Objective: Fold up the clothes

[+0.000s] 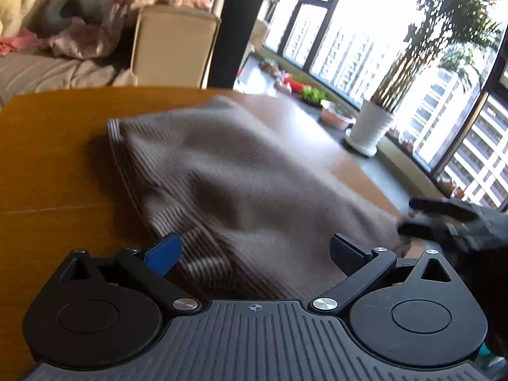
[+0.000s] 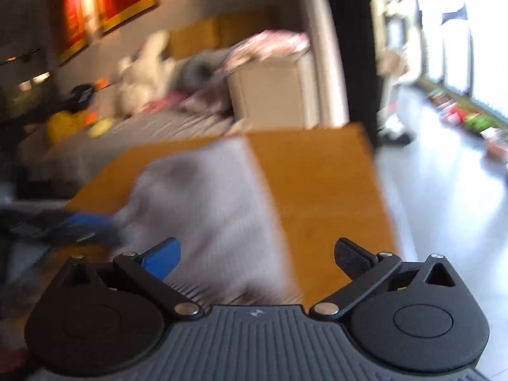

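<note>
Left gripper [image 1: 255, 247]: nearest the lens in the left wrist view, fingers spread wide and gripping nothing, poised over the near edge of the sweater.
Right gripper [image 2: 257, 258]: likewise released, fingers far apart, above the sweater's near right part; in the left wrist view its dark fingers [image 1: 425, 219] appear at the sweater's right corner, too blurred to tell whether they touch it.
Sweater [image 1: 228, 184]: grey-brown ribbed knit lying on the table, striped hem toward its left side, surface rumpled and motion-blurred.
Table [image 1: 47, 165]: orange-brown wood under the sweater, bare to the sweater's left and beyond it.
Sofa [image 1: 171, 47]: beyond the table past the sweater, beige armrest, piled with pink and grey cloth [image 1: 104, 16] and a white plush toy [image 2: 143, 73].
White plant pot [image 1: 368, 127]: on the window ledge, right of the sweater and behind it, holding a palm.
Framed red pictures [image 2: 104, 3]: on the wall above the sofa, farthest back.
</note>
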